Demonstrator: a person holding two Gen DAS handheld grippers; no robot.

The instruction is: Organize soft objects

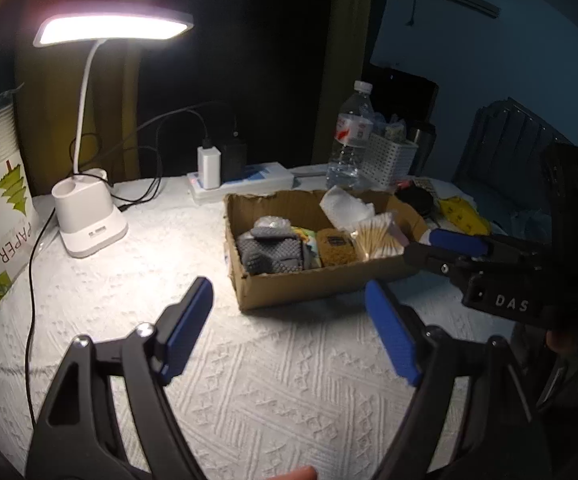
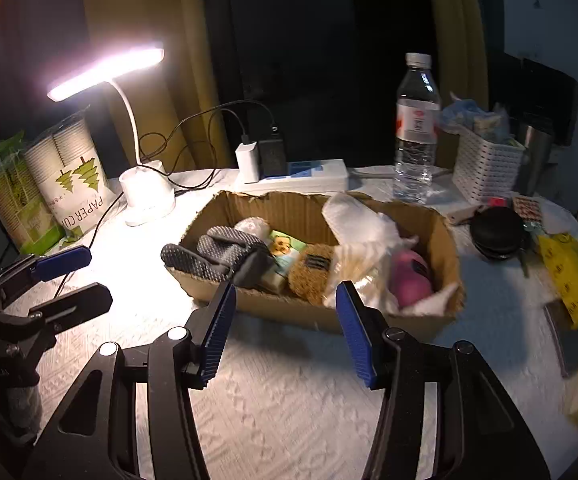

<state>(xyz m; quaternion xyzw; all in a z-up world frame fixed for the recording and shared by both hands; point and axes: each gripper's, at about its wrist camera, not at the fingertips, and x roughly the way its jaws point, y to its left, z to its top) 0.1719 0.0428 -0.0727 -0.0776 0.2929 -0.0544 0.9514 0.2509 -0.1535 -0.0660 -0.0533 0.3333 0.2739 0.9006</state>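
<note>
right wrist view puts the right gripper [image 2: 285, 328] nearest the work: its blue pads [image 2: 219, 330] stand spread with nothing between them, hanging over the white cloth [image 2: 289, 400] just short of the box [image 2: 289, 308]. straight ahead of those fingers, past the near cardboard wall, the soft things lie in a row running left to right across the box: grey gloves [image 2: 221, 256] draped over the left end, a brown plush [image 2: 309, 274] in the middle, crumpled white tissue [image 2: 353, 216] and a pink lump [image 2: 411, 276] toward the right. the plush sits almost dead ahead of the gap, so i judge this hand is the better placed for it, needing only to go forward and down over the wall.

left wrist view shows the left gripper [image 1: 289, 328] released too, empty, and set further back, with the box [image 1: 297, 292] ahead and a little right of it. the gloves [image 1: 269, 254] are the nearest thing on its side.

beyond the box stand a lamp [image 2: 145, 196], a power strip [image 2: 301, 176], a bottle [image 2: 415, 132] and a white basket [image 2: 485, 168].
</note>
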